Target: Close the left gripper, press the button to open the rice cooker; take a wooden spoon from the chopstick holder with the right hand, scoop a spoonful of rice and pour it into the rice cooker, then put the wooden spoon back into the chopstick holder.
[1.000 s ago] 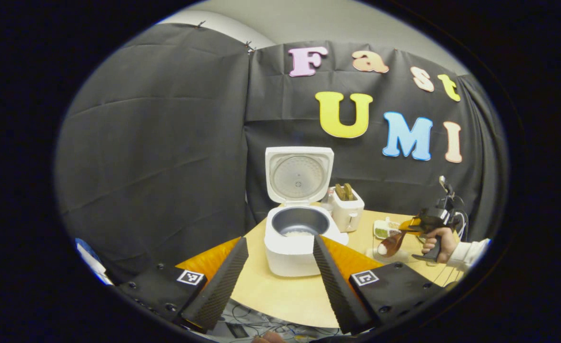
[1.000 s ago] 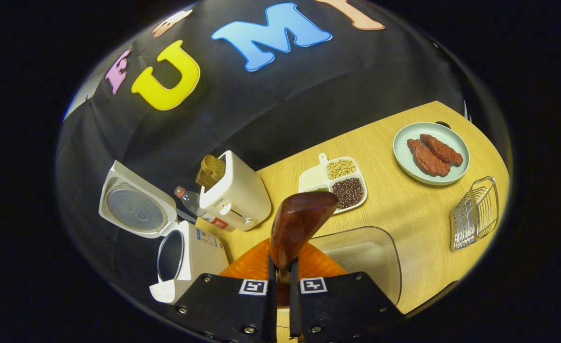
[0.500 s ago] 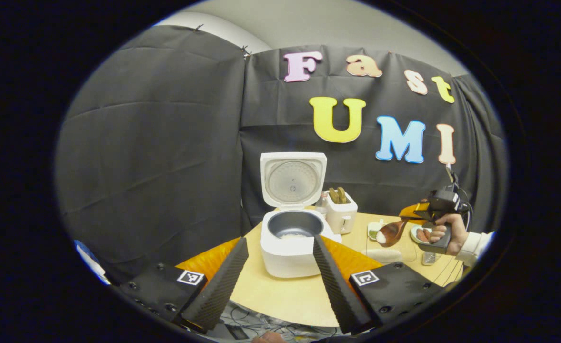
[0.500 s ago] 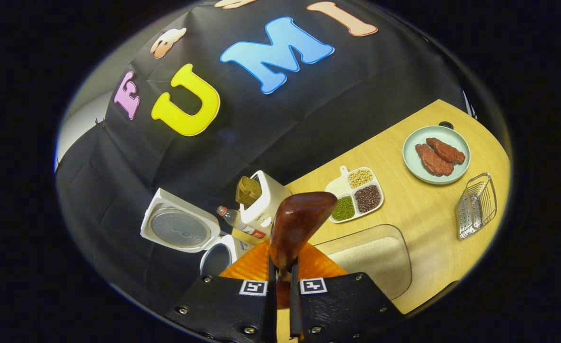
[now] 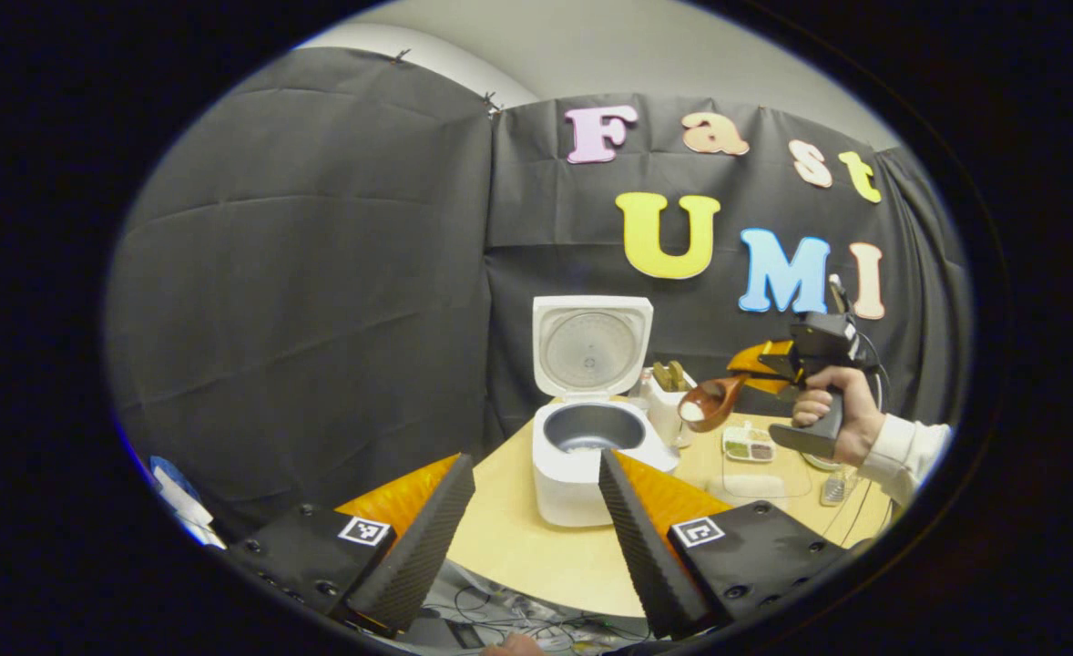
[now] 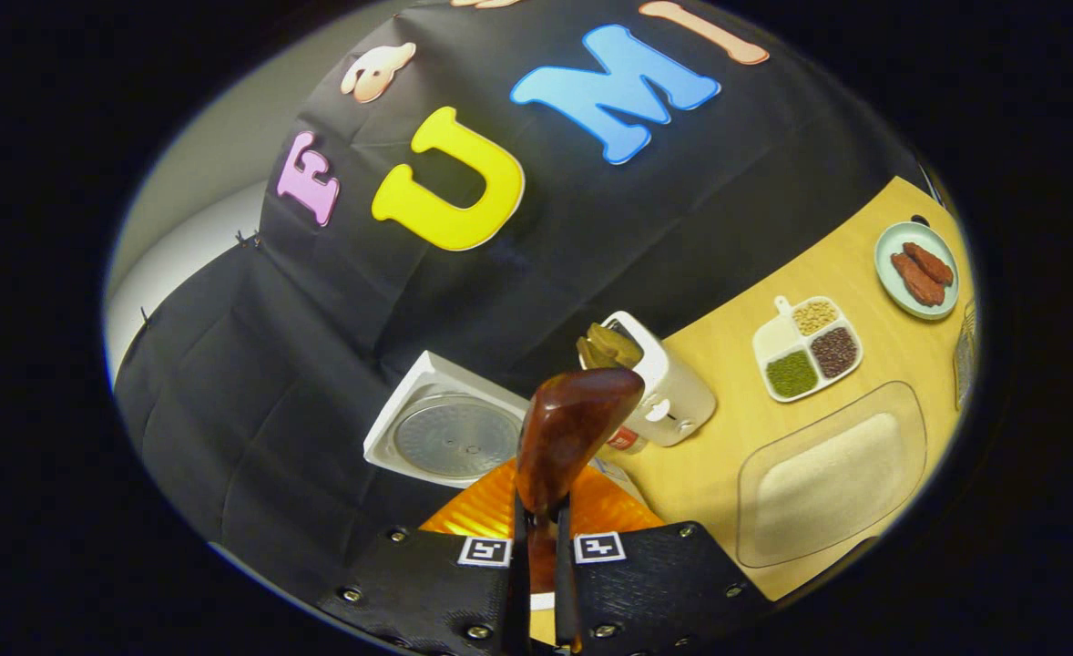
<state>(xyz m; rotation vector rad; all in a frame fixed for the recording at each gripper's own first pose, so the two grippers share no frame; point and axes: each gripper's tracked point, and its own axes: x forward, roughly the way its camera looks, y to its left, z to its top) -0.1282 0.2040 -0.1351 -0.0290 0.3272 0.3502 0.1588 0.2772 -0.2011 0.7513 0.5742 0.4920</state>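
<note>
The white rice cooker (image 5: 582, 474) stands open on the round table, lid (image 5: 592, 343) upright, a little rice in its dark pot (image 5: 593, 426). My left gripper (image 5: 535, 524) hangs open in front of it, nothing between its fingers. My right gripper (image 6: 536, 547) is shut on the handle of the wooden spoon (image 6: 571, 428). In the left gripper view the spoon (image 5: 706, 402) carries white rice and hovers up to the right of the pot, in front of the white chopstick holder (image 5: 665, 407). A hand (image 5: 830, 415) grips the right gripper (image 5: 767, 363).
In the right gripper view a clear tray of rice (image 6: 830, 476) lies on the wooden table (image 6: 901, 355), with a divided dish of beans (image 6: 806, 347), a plate of meat (image 6: 917, 270) and a bottle (image 6: 624, 441) by the chopstick holder (image 6: 662, 383). Cables hang below the table edge (image 5: 536, 609).
The right gripper has risen from the rice tray and carried the loaded spoon left, toward the open cooker. The left gripper stays open, its view shifted slightly.
</note>
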